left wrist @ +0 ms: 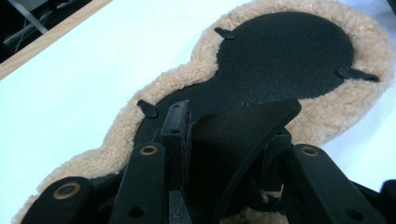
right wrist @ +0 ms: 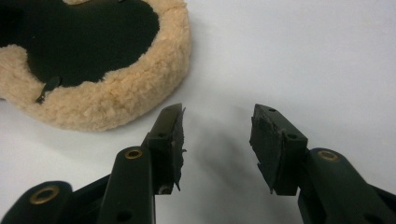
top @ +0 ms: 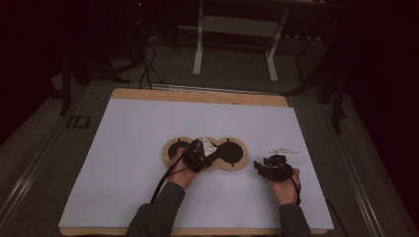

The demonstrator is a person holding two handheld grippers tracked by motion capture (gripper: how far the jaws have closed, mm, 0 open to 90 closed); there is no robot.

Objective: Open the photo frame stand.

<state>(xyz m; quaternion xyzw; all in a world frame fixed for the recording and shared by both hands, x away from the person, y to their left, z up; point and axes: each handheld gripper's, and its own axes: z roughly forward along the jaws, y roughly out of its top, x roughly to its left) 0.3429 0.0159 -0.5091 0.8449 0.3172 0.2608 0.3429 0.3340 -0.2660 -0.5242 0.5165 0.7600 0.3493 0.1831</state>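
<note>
White sheeted table [top: 123, 163]: tan fleece-edged black three-lobed pad [top: 232, 154], long axis sideways; left gripper [top: 199, 153] grasping its black flap [left wrist: 243, 140]; right gripper [top: 272, 167] released

Fleece-edged pad [top: 232, 153]: three-lobed, tan woolly rim, black flat inner face with small black tabs, lying flat on white sheet [top: 123, 163], near sheet's centre. Black inner panel [left wrist: 247, 135] lifted at middle lobe, curved up off pad, edge tilted
</note>
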